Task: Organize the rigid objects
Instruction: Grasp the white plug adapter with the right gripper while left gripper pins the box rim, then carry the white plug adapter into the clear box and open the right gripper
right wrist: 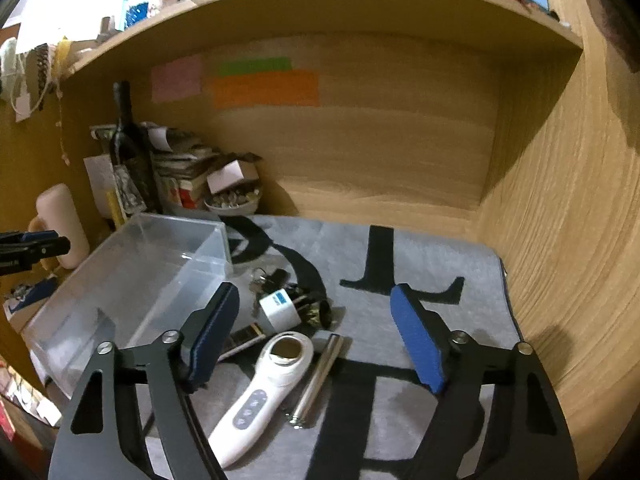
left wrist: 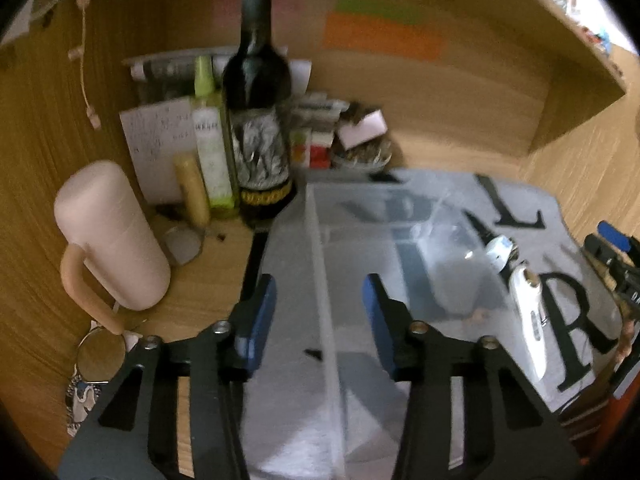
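A wooden alcove is seen, closed in by a back panel, side walls and a shelf [right wrist: 320,4] overhead that is crowded with small items (too blurred to name). At the far left of the bench [left wrist: 216,272] a pale pink cylinder with a looped handle [left wrist: 114,236] stands upright, and a round mirror [left wrist: 101,354] lies just below it. Behind these, a dark wine bottle [left wrist: 256,120] is set in the corner beside a green-capped tube [left wrist: 212,148], with paper and boxes stacked against the back panel. A grey mat with large black letters [right wrist: 420,256] covers most of the bench. On its left part rests a clear plastic box [right wrist: 132,276], whose near wall is straddled by the left tongs [left wrist: 320,320], pads apart and not seen pressing on it. Just right of the box, a white handheld device [right wrist: 264,388], a metal cylinder [right wrist: 318,376], a white roll [right wrist: 280,308] and a bunch of keys [right wrist: 266,278] lie together on the mat. The right tongs [right wrist: 316,340] hover over them, spread wide with nothing gripped. Pink, green and orange notes [right wrist: 264,84] are stuck to the back panel.
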Tool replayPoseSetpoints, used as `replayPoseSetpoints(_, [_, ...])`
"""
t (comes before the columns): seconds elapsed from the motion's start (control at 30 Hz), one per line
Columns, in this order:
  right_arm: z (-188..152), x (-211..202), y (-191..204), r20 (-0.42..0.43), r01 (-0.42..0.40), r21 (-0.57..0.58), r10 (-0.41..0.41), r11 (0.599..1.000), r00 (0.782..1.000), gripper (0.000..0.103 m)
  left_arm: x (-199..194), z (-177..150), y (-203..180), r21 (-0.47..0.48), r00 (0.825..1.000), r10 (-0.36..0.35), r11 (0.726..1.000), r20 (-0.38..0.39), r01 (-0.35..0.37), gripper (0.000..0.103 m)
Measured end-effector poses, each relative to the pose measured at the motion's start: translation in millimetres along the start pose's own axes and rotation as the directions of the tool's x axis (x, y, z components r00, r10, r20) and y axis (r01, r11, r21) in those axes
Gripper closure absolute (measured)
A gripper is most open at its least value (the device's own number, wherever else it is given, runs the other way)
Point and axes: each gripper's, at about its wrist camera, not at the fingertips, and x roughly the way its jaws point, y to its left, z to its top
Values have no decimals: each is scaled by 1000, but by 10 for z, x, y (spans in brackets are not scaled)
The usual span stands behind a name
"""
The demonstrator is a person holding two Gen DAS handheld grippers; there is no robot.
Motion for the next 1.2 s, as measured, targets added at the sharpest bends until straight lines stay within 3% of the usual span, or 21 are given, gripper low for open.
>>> replayPoseSetpoints(0.23, [7, 282, -164, -103, -21, 18, 23, 1000, 994, 36, 329, -35, 95, -3, 986, -56, 998, -155, 56, 74])
replayPoseSetpoints(0.4, [26, 501, -64, -163, -54, -24, 49, 998, 985, 37, 455, -57, 66, -6, 972, -100, 995, -213, 102, 85])
replayPoseSetpoints(0.6, [36, 864, 157, -237, -114, -93, 89, 989, 968, 46, 510, -45, 19, -2, 965, -117, 993, -233, 120, 94])
replayPoseSetpoints(0.77, [-6, 1130, 239, -304, -146, -112, 106, 983, 947, 52, 509, -59, -18, 29, 969, -94, 994, -230, 103, 94])
replayPoseSetpoints(0.97, [-62, 1322, 294, -353, -170, -126, 116, 977, 928, 68, 508, -65, -18, 37, 971, -88, 994, -221, 99, 94])
replayPoseSetpoints(1.2, [-65, 1311, 304, -333, -168, -144, 112, 975, 936, 74, 507, -63, -23, 38, 971, -87, 994, -221, 98, 94])
